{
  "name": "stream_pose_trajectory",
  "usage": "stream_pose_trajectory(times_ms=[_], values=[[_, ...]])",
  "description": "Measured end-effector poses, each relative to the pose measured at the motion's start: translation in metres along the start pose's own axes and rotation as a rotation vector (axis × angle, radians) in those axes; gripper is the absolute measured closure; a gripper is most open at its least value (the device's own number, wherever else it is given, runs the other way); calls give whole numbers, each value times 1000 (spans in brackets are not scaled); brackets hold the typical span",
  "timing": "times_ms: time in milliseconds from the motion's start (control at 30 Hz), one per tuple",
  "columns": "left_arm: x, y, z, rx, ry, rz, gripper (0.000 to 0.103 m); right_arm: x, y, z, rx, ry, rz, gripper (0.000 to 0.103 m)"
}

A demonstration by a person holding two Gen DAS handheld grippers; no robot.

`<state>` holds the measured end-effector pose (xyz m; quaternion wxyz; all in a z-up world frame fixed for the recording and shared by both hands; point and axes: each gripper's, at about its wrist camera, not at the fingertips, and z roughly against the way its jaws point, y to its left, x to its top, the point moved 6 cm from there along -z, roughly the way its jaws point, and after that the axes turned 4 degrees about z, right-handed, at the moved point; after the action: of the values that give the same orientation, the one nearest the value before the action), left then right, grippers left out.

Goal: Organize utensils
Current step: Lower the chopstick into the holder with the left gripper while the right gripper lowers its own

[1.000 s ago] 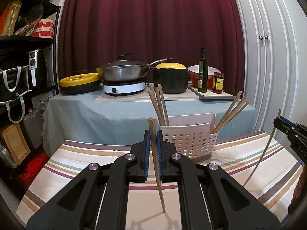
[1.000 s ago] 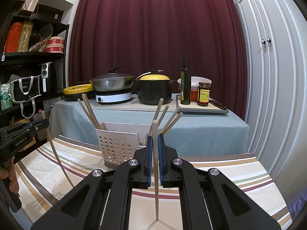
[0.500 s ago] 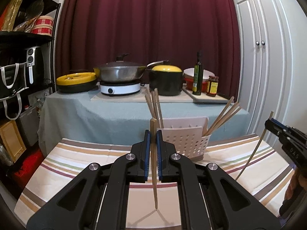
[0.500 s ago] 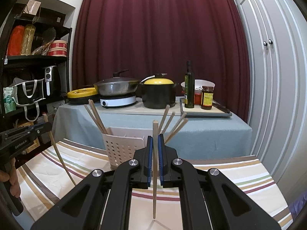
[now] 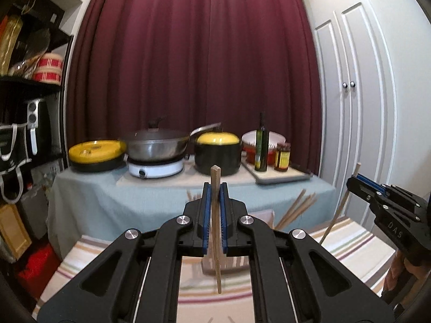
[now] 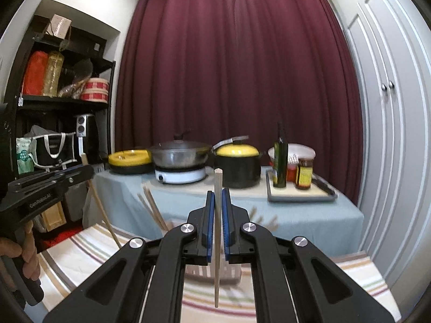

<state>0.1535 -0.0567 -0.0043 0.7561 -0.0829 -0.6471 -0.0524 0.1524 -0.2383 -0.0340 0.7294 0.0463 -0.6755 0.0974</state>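
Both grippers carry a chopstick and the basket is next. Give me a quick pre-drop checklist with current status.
1. Left gripper shut on its wooden chopstick: ok.
2. Right gripper shut on its own wooden chopstick: ok.
3. Both sticks near upright, tips down: ok.
4. Tips clear of the striped tablecloth: ok.
5. White perforated plastic basket fully in sight: not ok, fingers hide it.
6. Free compartment for the drop: cannot tell.

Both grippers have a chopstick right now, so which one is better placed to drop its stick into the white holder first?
It is close, but probably the left gripper. Each is shut on an upright chopstick, and the white holder lies just ahead of both. In the left wrist view its right-hand bundle shows more clearly.
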Motion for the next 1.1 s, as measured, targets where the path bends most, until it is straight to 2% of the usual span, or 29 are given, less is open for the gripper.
stream_pose_trajectory(times_ms=[333,600,900,1100], values=[[49,-4,-31,-28,-87,6,96,51,-4,-27,12,-129,6,97],[73,-9,-69,-40,-152,-1,96,63,-14,-60,-9,-177,17,97],[36,2,-125,-13,-63,10,96,29,-25,-106,-16,-112,10,97],[11,5,-147,-6,-11,11,96,8,-25,-122,-6,-67,10,97]])
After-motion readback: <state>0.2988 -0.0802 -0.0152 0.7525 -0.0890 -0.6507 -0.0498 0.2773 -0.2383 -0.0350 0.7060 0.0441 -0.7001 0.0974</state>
